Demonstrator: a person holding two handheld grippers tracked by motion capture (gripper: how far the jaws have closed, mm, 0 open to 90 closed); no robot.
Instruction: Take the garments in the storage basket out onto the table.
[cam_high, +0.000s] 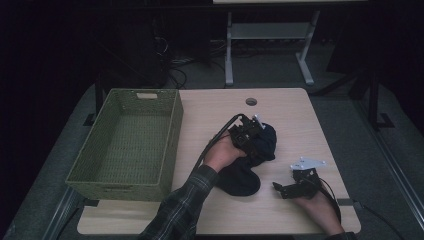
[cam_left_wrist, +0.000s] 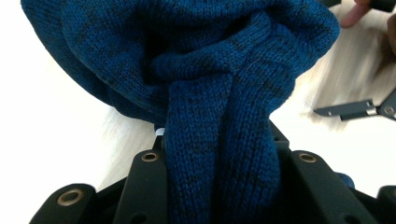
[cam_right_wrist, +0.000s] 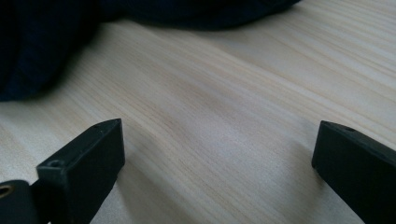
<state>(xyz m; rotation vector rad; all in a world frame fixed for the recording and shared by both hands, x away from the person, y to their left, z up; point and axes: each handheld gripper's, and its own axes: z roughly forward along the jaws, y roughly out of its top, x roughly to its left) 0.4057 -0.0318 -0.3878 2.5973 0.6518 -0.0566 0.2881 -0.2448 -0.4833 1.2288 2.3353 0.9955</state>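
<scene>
Dark-blue knitted garment (cam_high: 252, 157) lies crumpled mid-table, right of the green woven basket (cam_high: 131, 142). Left tool (cam_high: 248, 136) sits on its far part, jaws clamped on a bunched fold of knit (cam_left_wrist: 224, 154). Right tool (cam_high: 285, 189) rests on the light wood table (cam_right_wrist: 224, 116) near right, jaws wide apart w/ nothing between.

We count one dark blue knit garment (cam_high: 252, 160), one green woven basket (cam_high: 170, 130), one wooden table (cam_high: 295, 110), two handheld grippers, left (cam_high: 248, 136) and right (cam_high: 290, 189), and two hands.
</scene>
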